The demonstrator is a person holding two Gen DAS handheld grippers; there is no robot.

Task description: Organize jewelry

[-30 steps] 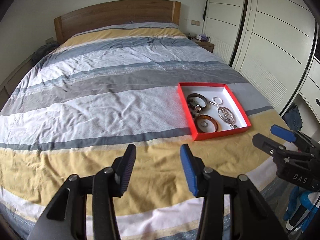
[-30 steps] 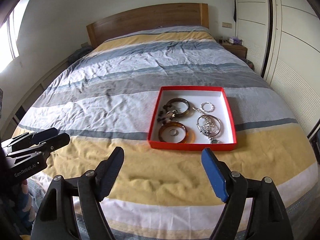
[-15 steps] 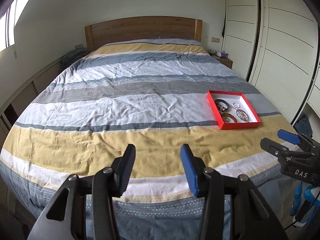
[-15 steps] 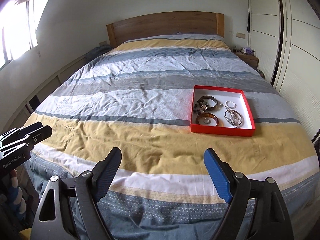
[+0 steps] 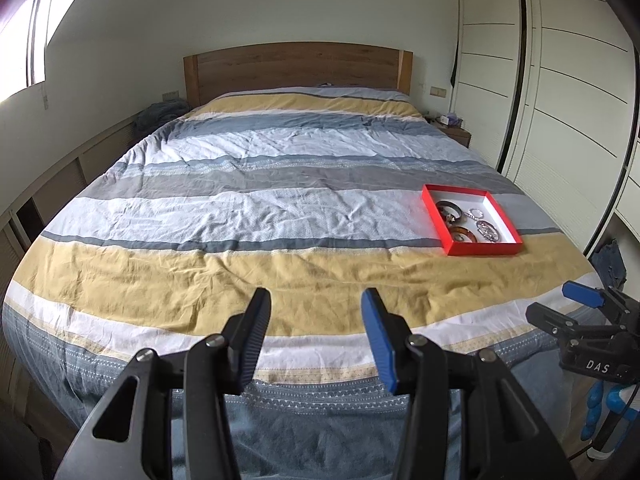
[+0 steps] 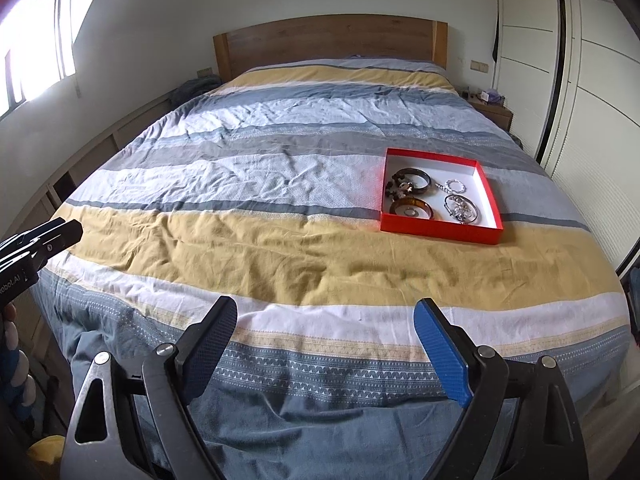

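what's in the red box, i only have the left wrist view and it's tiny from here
Observer: The right wrist view shows the red box closer. It holds a dark bangle, an amber bangle and silver pieces.
Operator: anything inside the amber one
Observer: Yes, a small ring lies inside it.
Operator: is the right tool carrying anything
Observer: No. The right tool has nothing between its jaws, which are opening.

You see a bed with a striped duvet (image 6: 280, 184), a wooden headboard (image 6: 328, 44), white wardrobe doors (image 5: 568, 80) and a small nightstand (image 6: 494, 110).
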